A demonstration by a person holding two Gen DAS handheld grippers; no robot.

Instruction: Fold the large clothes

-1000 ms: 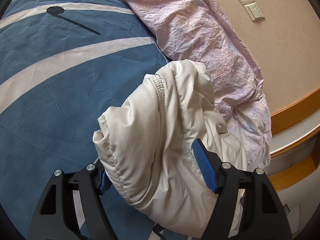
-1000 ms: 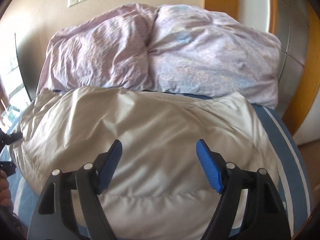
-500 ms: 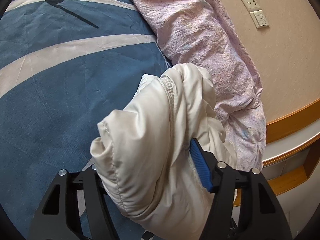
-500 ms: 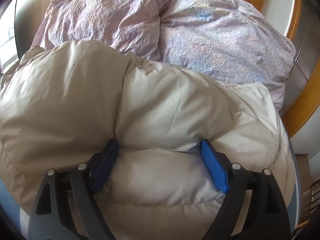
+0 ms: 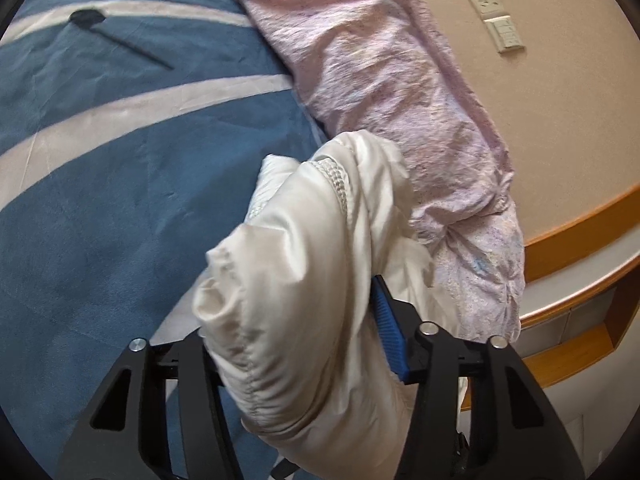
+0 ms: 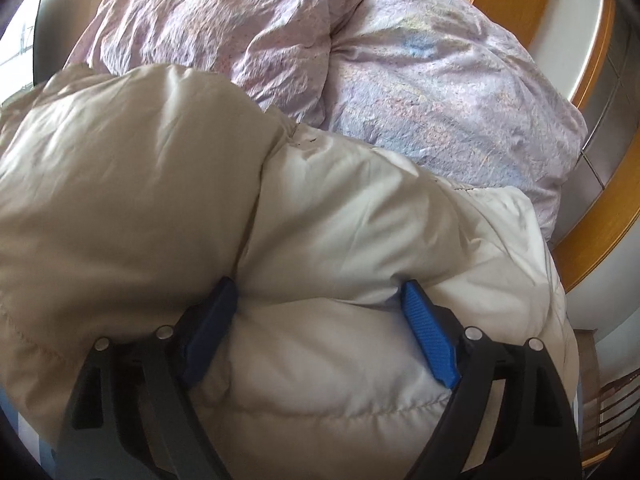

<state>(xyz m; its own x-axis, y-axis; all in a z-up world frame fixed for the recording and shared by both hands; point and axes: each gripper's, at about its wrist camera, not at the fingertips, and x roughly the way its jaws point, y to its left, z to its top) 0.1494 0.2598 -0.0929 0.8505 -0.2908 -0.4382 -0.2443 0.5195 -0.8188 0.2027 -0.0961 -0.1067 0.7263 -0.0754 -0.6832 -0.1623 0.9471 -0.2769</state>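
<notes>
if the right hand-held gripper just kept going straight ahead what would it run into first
The cream puffer jacket: its padding already bulges between the right hand-held gripper fingers, which are spread wide around it. Beyond the jacket lies the lilac crumpled duvet, though how far behind is hard to judge.

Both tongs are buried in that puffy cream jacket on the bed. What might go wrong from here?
The jacket is slick and bulky, and the right tongs stand wide around a fat fold, so it could slip out. The left tongs hold only a bunched end near the cuff, so the sleeve might untuck. The jacket also presses against the lilac quilt, which could get dragged along.
</notes>
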